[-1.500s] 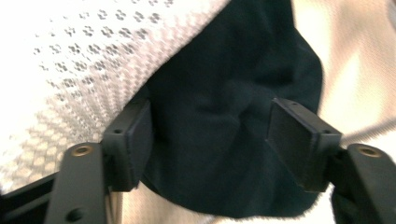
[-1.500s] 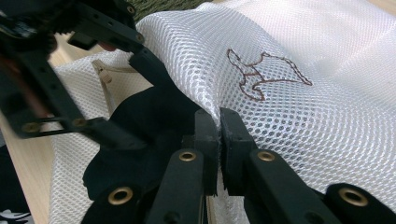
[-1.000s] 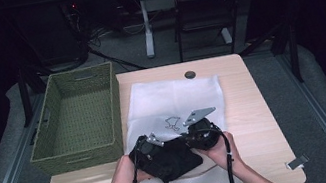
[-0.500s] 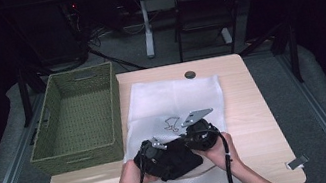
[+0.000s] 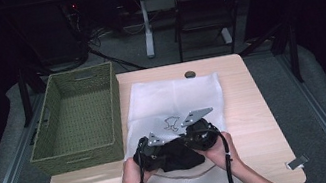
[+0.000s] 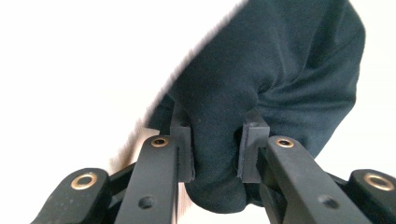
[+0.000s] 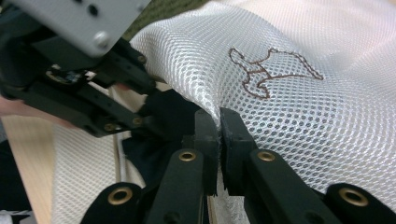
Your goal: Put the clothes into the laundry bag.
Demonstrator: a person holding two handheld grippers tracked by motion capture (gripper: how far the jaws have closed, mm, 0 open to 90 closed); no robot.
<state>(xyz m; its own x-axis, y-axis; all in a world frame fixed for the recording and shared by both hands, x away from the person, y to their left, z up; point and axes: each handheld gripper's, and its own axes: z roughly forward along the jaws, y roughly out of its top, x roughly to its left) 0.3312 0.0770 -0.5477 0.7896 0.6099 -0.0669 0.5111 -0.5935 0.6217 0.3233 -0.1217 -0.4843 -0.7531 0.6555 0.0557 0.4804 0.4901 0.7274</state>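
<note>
basket [image 5: 79, 117] blocking left, bare table [image 5: 255, 105] right

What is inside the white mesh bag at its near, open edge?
A black cloth lies partly inside the white mesh bag; the left gripper pinches a fold of it. How far the cloth goes in cannot be seen, as the grippers and hands cover it.

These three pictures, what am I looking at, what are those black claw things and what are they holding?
A person at a wooden table holds a hand-operated gripper in each hand. One picture is taken from above; the other two come from cameras riding on each gripper. The left gripper has just been closing on a bunched dark cloth. The right gripper is pinched shut on the edge of a white mesh bag, lifting it beside the cloth. A green woven basket sits to the left.
</note>
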